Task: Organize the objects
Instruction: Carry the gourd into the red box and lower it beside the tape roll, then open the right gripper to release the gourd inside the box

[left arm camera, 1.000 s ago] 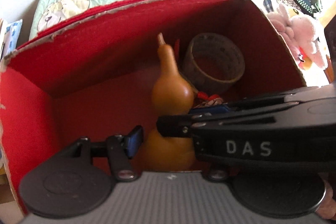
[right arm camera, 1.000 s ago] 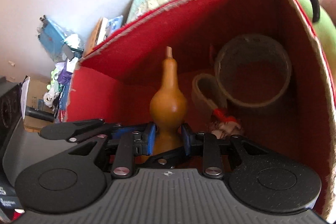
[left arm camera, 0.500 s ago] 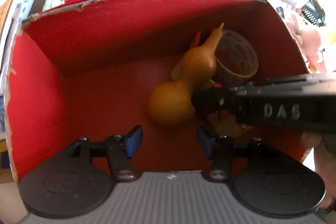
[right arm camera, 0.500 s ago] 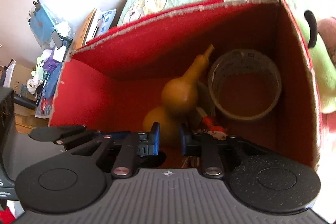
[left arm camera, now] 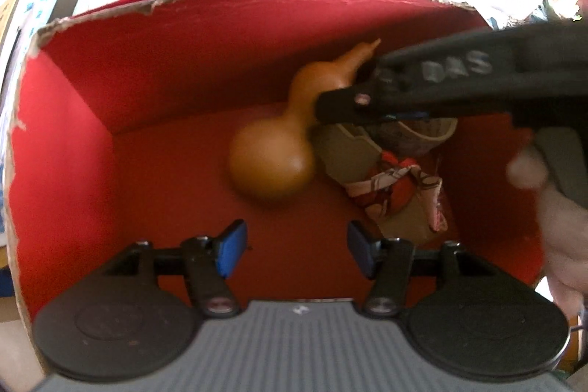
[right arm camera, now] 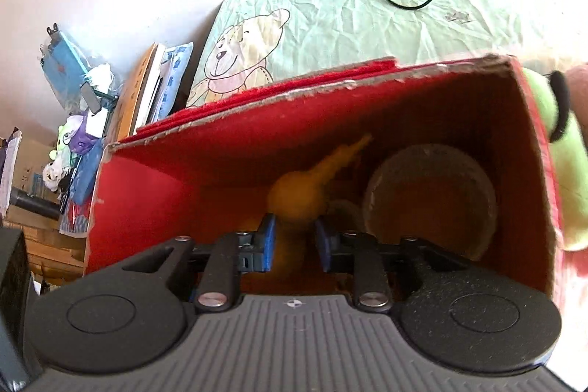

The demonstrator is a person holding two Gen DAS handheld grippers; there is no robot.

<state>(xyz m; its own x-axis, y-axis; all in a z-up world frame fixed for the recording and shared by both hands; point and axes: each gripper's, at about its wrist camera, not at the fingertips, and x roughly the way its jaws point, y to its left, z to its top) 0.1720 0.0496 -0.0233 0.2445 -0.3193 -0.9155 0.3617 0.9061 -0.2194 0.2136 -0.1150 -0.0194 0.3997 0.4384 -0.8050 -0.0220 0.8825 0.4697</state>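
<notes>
While the glossy tan bottle-shaped gourd (left arm camera: 272,168) lies tipped on the floor of the red-lined cardboard box (left arm camera: 66,142), its long axis is seen running from the fat bulb near box centre up and right to the thin stem at the far wall. Its neck appears to rest against the brown tape roll (right arm camera: 430,197) and the patterned cloth bundle (left arm camera: 393,186). The right gripper (right arm camera: 292,241) is placed nearer, directly over the upper bulb, blue pads either side with a visible gap, nothing clamped. The left gripper (left arm camera: 296,250) is held wide, empty, short of the lower bulb. Any regrasp is judged best taken across the waist, square to that diagonal axis.
</notes>
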